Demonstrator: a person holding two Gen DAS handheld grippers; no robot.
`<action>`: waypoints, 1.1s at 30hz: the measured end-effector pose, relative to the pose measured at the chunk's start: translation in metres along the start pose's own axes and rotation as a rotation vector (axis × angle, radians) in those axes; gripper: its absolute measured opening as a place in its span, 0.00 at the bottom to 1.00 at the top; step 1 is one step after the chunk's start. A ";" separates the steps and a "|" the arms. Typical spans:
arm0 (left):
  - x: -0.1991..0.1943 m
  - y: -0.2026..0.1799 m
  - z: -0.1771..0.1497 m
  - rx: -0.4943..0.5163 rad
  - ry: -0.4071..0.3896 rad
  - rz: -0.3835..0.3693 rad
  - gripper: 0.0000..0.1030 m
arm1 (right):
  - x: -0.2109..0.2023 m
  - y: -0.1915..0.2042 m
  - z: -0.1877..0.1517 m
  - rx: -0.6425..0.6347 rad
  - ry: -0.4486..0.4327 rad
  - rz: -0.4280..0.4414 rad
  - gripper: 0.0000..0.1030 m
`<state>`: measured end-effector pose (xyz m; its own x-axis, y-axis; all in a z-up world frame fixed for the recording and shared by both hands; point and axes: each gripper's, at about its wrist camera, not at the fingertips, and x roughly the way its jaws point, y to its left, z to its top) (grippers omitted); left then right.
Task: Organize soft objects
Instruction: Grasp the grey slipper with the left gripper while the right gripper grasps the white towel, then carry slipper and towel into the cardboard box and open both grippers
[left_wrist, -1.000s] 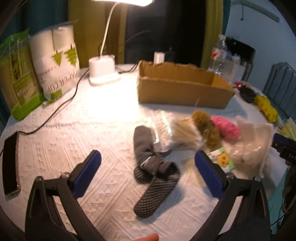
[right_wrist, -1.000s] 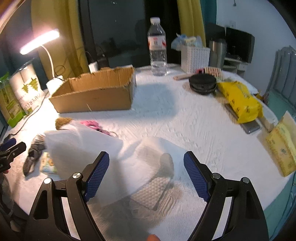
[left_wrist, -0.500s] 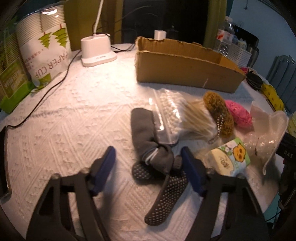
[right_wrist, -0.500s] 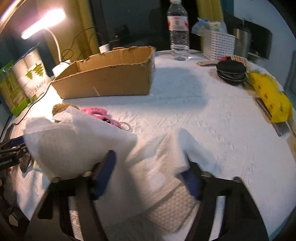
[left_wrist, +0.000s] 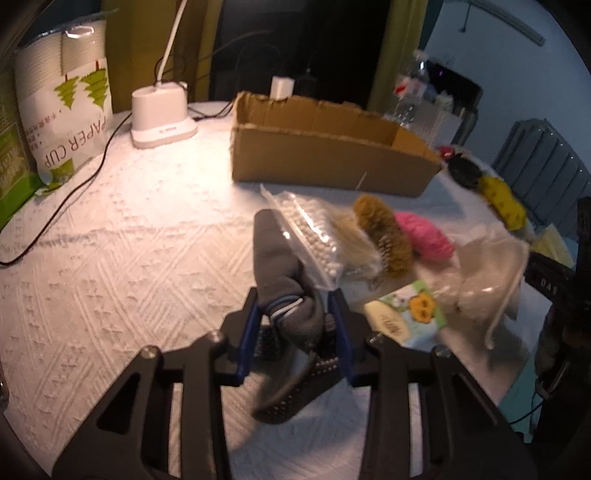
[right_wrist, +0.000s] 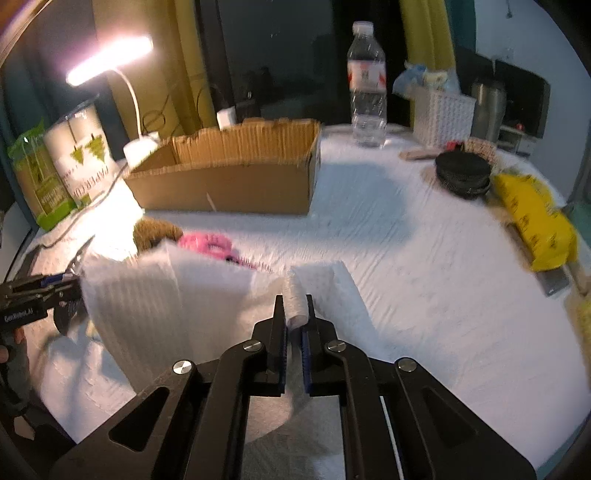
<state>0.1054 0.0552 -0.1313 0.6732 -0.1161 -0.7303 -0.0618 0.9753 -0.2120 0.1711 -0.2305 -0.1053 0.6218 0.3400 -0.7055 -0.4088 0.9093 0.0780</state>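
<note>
My left gripper is shut on a pair of grey socks with dotted soles, lying on the white tablecloth. A clear bag of white beads, a brown scrunchie and a pink knitted item lie just beyond. My right gripper is shut on a bunched fold of white soft cloth, which stands up to its left. An open cardboard box stands behind; it also shows in the right wrist view.
A lamp base, paper cup pack and cable at back left. A small printed packet beside the socks. Water bottle, white basket, black disc, yellow packet at right.
Both grippers went from open to shut. The left moved forward and closed on the grey socks. The right closed on the white cloth, bunching it up.
</note>
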 end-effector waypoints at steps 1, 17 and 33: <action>-0.004 -0.001 0.001 -0.002 -0.011 -0.010 0.35 | -0.004 -0.001 0.003 0.000 -0.012 -0.003 0.07; -0.061 -0.007 0.037 0.026 -0.168 -0.016 0.28 | -0.068 0.001 0.053 -0.035 -0.208 -0.014 0.07; -0.075 -0.024 0.097 0.088 -0.290 -0.053 0.28 | -0.069 0.001 0.099 -0.073 -0.285 0.007 0.07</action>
<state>0.1275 0.0584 -0.0087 0.8570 -0.1215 -0.5008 0.0348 0.9832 -0.1789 0.1936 -0.2296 0.0130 0.7772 0.4091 -0.4781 -0.4541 0.8906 0.0238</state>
